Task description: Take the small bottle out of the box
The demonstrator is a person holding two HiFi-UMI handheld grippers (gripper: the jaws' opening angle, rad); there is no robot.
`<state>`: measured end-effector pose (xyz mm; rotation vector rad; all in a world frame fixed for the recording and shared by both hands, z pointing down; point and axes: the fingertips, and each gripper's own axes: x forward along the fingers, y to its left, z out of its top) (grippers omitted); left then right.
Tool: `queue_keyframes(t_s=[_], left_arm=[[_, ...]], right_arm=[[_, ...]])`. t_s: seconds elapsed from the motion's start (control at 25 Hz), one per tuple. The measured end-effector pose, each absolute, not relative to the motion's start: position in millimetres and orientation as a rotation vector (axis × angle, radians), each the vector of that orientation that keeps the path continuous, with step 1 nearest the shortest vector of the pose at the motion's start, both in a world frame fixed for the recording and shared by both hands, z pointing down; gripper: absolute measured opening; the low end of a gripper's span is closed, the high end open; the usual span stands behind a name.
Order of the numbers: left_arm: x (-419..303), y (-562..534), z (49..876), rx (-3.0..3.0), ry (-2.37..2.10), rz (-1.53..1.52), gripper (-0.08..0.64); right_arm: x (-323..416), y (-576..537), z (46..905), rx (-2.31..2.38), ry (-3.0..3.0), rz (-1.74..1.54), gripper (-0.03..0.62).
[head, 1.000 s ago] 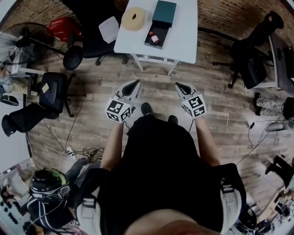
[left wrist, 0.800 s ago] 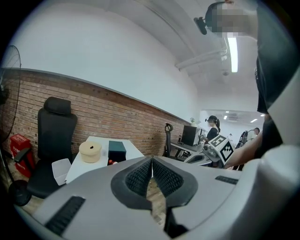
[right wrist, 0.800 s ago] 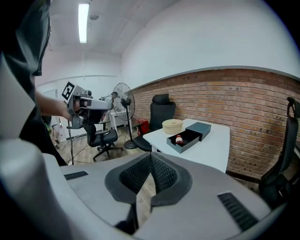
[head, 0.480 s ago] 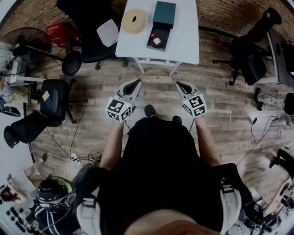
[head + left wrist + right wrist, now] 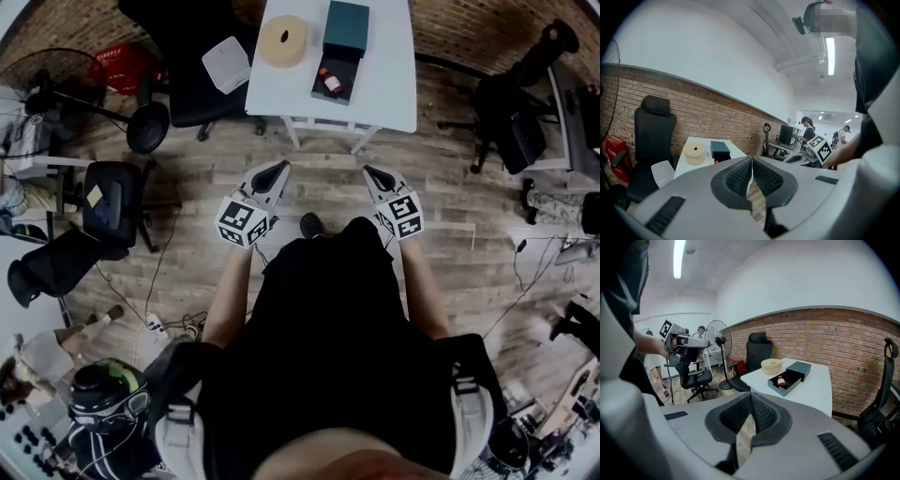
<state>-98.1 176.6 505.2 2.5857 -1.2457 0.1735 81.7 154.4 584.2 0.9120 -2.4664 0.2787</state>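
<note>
1. Standing well short of the white table [image 5: 389, 94], we hold both grippers out over the wooden floor, and neither touches anything.
2. Left gripper [image 5: 280, 167]: jaws pressed together, nothing between them. Right gripper [image 5: 368, 170]: likewise closed and empty.
3. The small bottle [image 5: 330, 82] lies flat in the open tray of the box [image 5: 322, 95], near the table's middle, with the teal cover [image 5: 346, 26] at the tray's far end (red body, pale band; finer detail is too small to read).
4. Its long axis appears to run along the tray's length, roughly away from us.
5. Key relation: the bottle lies ahead of both tips and between their lines, somewhat closer to the right one. In the right gripper view it sits up and to the right of the jaws.
6. We judge the right gripper the nearer. It would need to open, then close across the bottle's narrow width.
</note>
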Motion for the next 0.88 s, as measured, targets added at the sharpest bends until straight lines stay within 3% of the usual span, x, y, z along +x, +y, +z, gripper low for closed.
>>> queue_keyframes(t_s=[0.88], left_arm=[[-129.9, 106.8, 508.2, 2.521, -1.333, 0.162, 0.020]], right_arm=[[50.2, 72.0, 594.3, 0.821, -2.475, 0.288, -0.002]])
